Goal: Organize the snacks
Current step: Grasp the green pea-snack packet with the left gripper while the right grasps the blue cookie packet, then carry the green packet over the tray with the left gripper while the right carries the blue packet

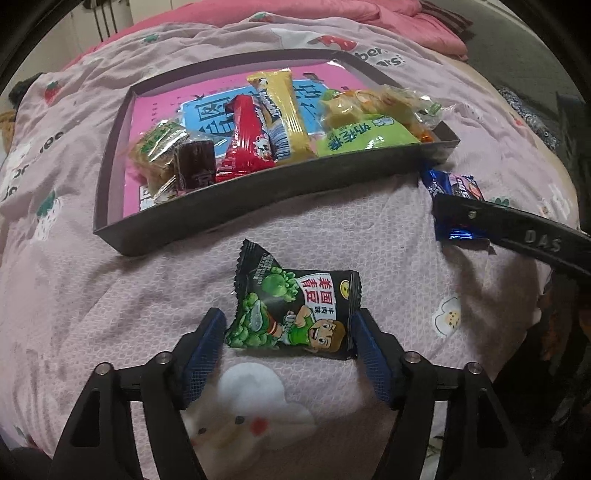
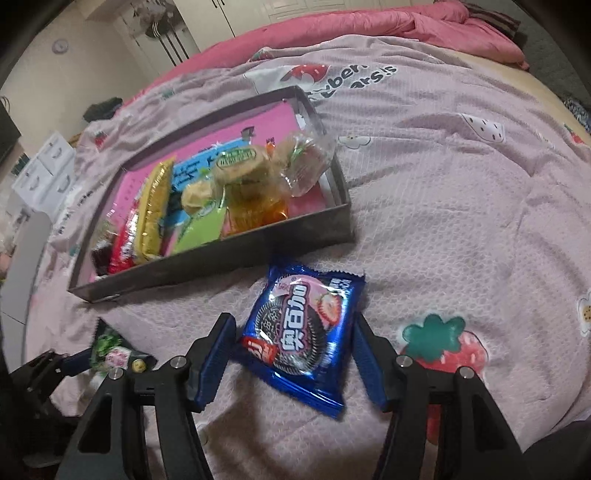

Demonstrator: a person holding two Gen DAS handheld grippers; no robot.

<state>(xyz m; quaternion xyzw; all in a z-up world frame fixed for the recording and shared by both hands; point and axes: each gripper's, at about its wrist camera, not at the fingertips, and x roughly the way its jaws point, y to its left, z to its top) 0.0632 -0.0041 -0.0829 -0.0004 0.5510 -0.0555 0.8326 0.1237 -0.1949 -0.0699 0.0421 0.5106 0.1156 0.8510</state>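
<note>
Both grippers stand wide open, each straddling a packet not yet pinched. Left gripper (image 1: 288, 332) has its blue pads either side of the green-pea packet (image 1: 295, 314), which lies flat on the quilt (image 1: 110, 295) just before the near wall of the tray (image 1: 258, 206). Right gripper (image 2: 293, 354) brackets the blue cookie packet (image 2: 306, 332), near the tray's near right corner. By my judgement the step in hand is the grasp: each needs to close on its packet, lift clear of the tray wall and set it among the wrapped snacks already inside. Thin foil on soft bedding may slip or crumple. Beyond lie a pink blanket (image 2: 369, 26) at the bed's far edge and pale cupboard doors (image 2: 207, 14).
</note>
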